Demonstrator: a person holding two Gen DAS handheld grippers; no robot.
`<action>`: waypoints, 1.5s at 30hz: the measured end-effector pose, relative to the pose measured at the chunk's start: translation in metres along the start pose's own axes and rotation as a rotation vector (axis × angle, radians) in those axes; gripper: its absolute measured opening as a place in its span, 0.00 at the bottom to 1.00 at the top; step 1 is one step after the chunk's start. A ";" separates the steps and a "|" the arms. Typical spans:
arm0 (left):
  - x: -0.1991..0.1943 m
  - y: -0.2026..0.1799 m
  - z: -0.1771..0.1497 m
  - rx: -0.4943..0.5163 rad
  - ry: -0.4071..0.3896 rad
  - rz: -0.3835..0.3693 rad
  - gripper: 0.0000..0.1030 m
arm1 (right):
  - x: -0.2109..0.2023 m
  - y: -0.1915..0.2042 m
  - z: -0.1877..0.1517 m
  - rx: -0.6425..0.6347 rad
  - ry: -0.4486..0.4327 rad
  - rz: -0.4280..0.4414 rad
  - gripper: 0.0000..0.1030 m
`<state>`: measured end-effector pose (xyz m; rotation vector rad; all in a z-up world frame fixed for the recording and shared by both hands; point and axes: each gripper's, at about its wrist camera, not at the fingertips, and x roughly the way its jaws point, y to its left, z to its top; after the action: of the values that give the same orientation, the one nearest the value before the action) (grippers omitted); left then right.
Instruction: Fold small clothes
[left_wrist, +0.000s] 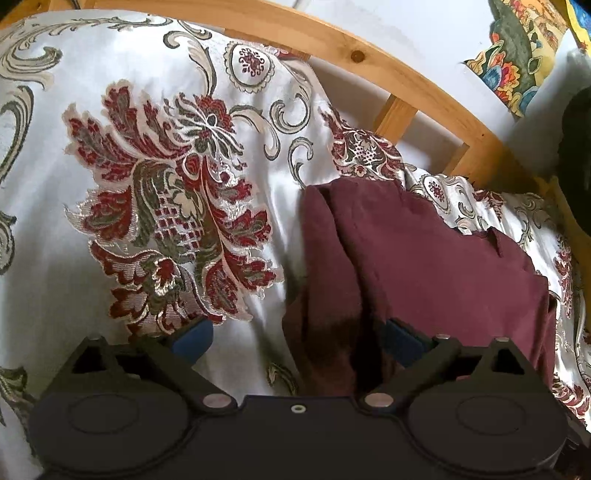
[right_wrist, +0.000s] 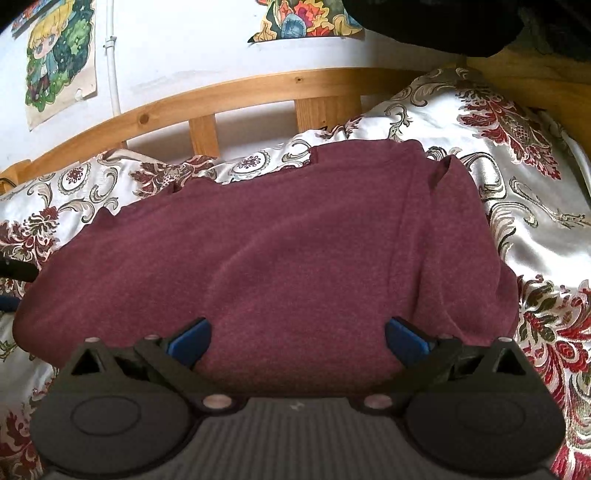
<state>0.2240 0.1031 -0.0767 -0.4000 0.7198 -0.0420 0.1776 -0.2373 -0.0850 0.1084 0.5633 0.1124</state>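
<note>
A maroon knit garment (right_wrist: 273, 251), soft and seemingly folded over, is lying on the bed's glossy floral brocade cover (left_wrist: 66, 236) beside a pine rail (right_wrist: 229, 92). Left gripper (left_wrist: 295, 338) and right gripper (right_wrist: 297, 338) are hovering spread wide, grasping nothing.

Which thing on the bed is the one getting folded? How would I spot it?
Find the wooden bed rail by the wall, then the shiny flowery bedspread under it. The shirt lies on top: it is plain dark red, with no pattern.

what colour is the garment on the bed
Maroon garment, plain and unpatterned; the right wrist view shows it best.
</note>
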 end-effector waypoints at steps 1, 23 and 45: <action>0.000 0.000 0.000 0.003 0.000 -0.001 0.98 | 0.000 0.000 0.000 -0.001 0.000 -0.001 0.99; 0.000 -0.018 -0.008 0.216 -0.030 -0.273 0.99 | -0.001 -0.003 0.000 0.016 -0.006 0.013 0.99; 0.036 0.005 0.010 0.045 0.108 -0.424 0.98 | -0.002 -0.005 0.001 0.022 -0.007 0.019 0.99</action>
<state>0.2569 0.1054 -0.0944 -0.5048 0.7290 -0.4819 0.1766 -0.2427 -0.0842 0.1358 0.5568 0.1240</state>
